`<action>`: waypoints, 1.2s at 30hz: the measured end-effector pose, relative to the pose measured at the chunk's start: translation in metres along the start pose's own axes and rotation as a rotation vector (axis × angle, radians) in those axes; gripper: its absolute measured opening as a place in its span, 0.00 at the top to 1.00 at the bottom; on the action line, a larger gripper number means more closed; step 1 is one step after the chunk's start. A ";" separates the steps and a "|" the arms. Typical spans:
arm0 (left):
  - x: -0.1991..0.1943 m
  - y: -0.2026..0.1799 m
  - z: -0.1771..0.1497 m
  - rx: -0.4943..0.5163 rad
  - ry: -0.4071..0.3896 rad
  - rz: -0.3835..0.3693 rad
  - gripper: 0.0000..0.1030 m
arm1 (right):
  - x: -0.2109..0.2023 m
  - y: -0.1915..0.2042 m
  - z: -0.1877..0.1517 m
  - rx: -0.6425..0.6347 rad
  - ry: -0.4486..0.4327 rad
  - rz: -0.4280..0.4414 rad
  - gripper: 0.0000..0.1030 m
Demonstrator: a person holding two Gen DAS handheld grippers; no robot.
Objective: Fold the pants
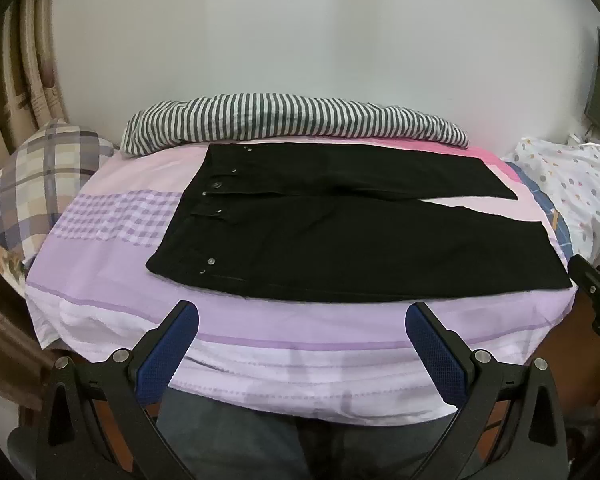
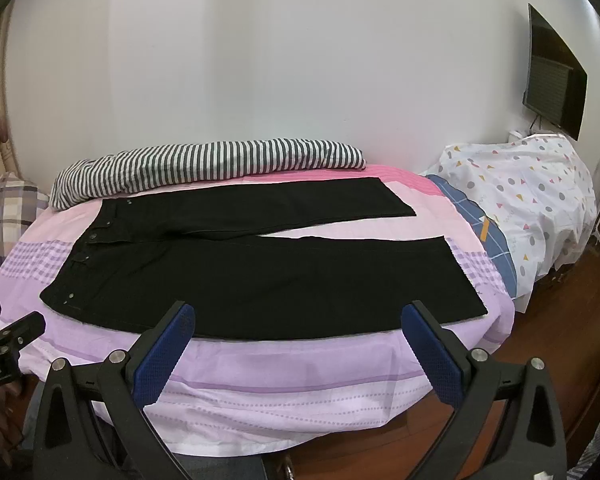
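Black pants [image 1: 340, 232] lie flat and spread out on a bed with a purple and pink sheet [image 1: 112, 240], waistband to the left, both legs running right with a small gap between them. They also show in the right wrist view [image 2: 268, 268]. My left gripper [image 1: 302, 316] is open and empty, held above the near bed edge in front of the pants. My right gripper [image 2: 298, 316] is open and empty, its fingertips over the near edge of the near leg. The right gripper's body shows at the left view's right edge [image 1: 598, 300].
A striped blanket [image 1: 292, 124] lies rolled along the far side by the white wall. A plaid pillow [image 1: 40, 184] is at the left, a spotted white cover [image 2: 532, 200] at the right. A wall monitor [image 2: 552, 76] hangs at right above wooden floor [image 2: 560, 312].
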State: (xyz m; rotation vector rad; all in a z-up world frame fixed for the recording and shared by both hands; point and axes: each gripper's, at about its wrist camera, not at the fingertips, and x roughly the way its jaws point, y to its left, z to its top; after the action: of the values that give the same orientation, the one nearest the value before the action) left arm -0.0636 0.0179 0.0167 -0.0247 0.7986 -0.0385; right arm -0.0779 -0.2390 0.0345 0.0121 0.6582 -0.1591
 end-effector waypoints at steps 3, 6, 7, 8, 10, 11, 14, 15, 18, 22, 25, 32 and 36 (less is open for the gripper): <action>-0.001 -0.001 -0.001 0.010 -0.008 -0.010 0.00 | 0.001 0.001 0.000 0.001 -0.002 -0.004 0.01; -0.001 -0.004 -0.002 0.023 -0.015 -0.027 0.00 | 0.001 0.001 -0.001 0.005 -0.006 -0.010 0.01; -0.002 -0.005 -0.003 0.027 -0.016 -0.032 0.00 | 0.002 0.001 -0.001 0.007 -0.006 -0.014 0.01; -0.002 -0.006 -0.003 0.031 -0.018 -0.035 0.00 | 0.002 0.000 -0.003 0.006 -0.008 -0.020 0.01; -0.002 -0.007 -0.003 0.038 -0.020 -0.040 0.00 | 0.002 -0.001 -0.004 0.003 -0.008 -0.031 0.01; -0.002 -0.008 -0.004 0.039 -0.021 -0.042 0.00 | 0.002 -0.001 -0.005 0.003 -0.008 -0.035 0.01; -0.002 -0.007 -0.004 0.038 -0.023 -0.045 0.00 | 0.004 -0.004 -0.007 0.010 -0.003 -0.035 0.01; -0.002 -0.007 -0.004 0.037 -0.025 -0.046 0.00 | 0.004 -0.005 -0.007 0.013 -0.002 -0.037 0.01; -0.001 -0.010 -0.005 0.042 -0.026 -0.048 0.00 | 0.004 -0.005 -0.007 0.016 -0.002 -0.047 0.01; 0.000 -0.011 -0.006 0.045 -0.024 -0.050 0.00 | 0.006 -0.008 -0.007 0.020 0.001 -0.051 0.01; 0.001 -0.010 -0.006 0.046 -0.023 -0.053 0.00 | 0.007 -0.011 -0.008 0.021 0.003 -0.053 0.01; 0.003 -0.010 -0.007 0.044 -0.020 -0.058 0.00 | 0.008 -0.011 -0.008 0.017 0.003 -0.059 0.01; 0.005 -0.010 -0.007 0.043 -0.018 -0.060 0.00 | 0.009 -0.011 -0.008 0.015 0.006 -0.061 0.01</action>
State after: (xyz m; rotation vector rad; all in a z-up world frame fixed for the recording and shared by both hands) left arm -0.0655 0.0077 0.0091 -0.0085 0.7790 -0.1116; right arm -0.0775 -0.2511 0.0233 0.0068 0.6638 -0.2229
